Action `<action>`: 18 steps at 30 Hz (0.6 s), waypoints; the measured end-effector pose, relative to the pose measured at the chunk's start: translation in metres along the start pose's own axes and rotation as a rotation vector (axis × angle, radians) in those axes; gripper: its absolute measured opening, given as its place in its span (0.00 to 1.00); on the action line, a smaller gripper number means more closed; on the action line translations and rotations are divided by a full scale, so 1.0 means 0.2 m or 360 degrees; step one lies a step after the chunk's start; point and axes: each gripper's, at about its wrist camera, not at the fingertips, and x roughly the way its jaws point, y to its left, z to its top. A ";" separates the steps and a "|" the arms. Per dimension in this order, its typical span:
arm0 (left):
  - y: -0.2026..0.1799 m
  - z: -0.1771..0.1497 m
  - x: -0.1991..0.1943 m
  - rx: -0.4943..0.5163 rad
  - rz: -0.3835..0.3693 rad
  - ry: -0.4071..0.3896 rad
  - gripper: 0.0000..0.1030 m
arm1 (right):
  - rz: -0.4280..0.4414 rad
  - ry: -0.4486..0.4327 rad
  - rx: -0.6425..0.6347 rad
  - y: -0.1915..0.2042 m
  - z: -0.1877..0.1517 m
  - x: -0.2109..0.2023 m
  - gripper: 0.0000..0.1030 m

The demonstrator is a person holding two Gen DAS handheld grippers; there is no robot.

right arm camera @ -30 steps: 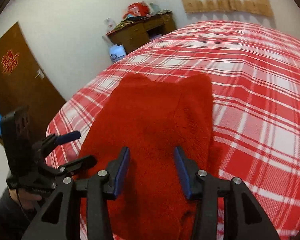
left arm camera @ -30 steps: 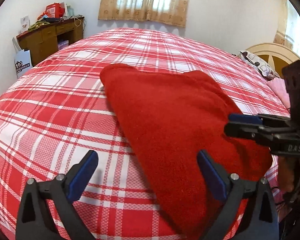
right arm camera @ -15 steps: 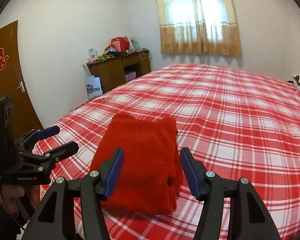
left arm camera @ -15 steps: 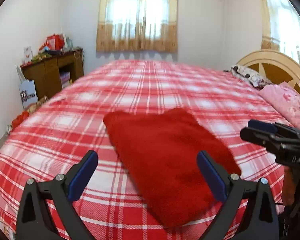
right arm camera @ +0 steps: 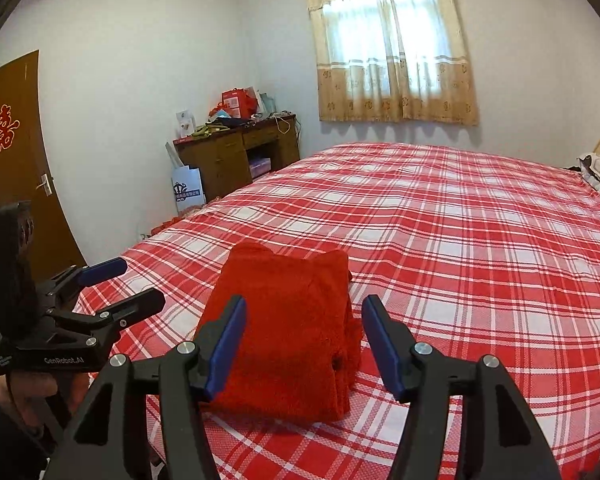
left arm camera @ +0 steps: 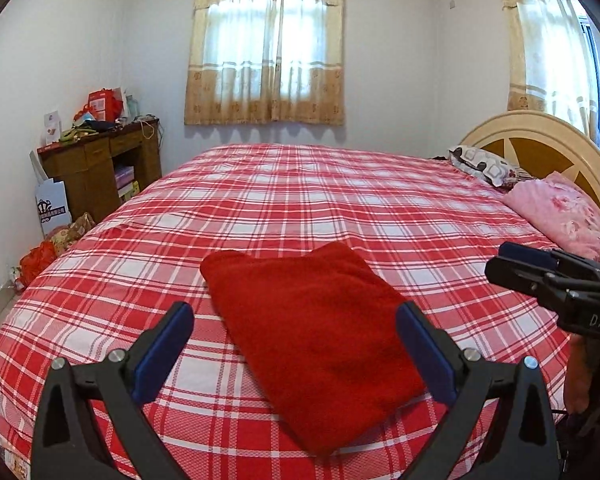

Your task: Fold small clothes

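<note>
Obstacle: folded red garment (left arm camera: 316,336) on checked bedspread (left arm camera: 340,208), near edge. Pillows (left arm camera: 556,216) by headboard. Bedspread elsewhere unobstructed; open passage is afforded around the garment.

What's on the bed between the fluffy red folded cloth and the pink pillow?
Only bare red checked bedspread between the folded red fleece cloth and pink flowered pillow, seen from the left wrist.

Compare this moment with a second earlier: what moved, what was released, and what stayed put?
Both grippers pulled up and back from the folded red garment, so far more of the room shows. The right gripper spread its jaws wider; nothing is between them. The left gripper stayed wide open and empty. The garment stayed folded in the same place on the checked bedspread.
</note>
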 end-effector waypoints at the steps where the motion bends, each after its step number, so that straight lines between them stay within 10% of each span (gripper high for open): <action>1: -0.01 0.00 0.00 0.0001 0.0000 0.0000 1.00 | 0.0000 0.0000 -0.0001 0.00 0.00 0.00 0.60; 18: -0.01 0.00 -0.02 -0.0009 0.0002 -0.0011 1.00 | 0.0010 -0.0007 -0.0015 0.02 -0.02 -0.02 0.60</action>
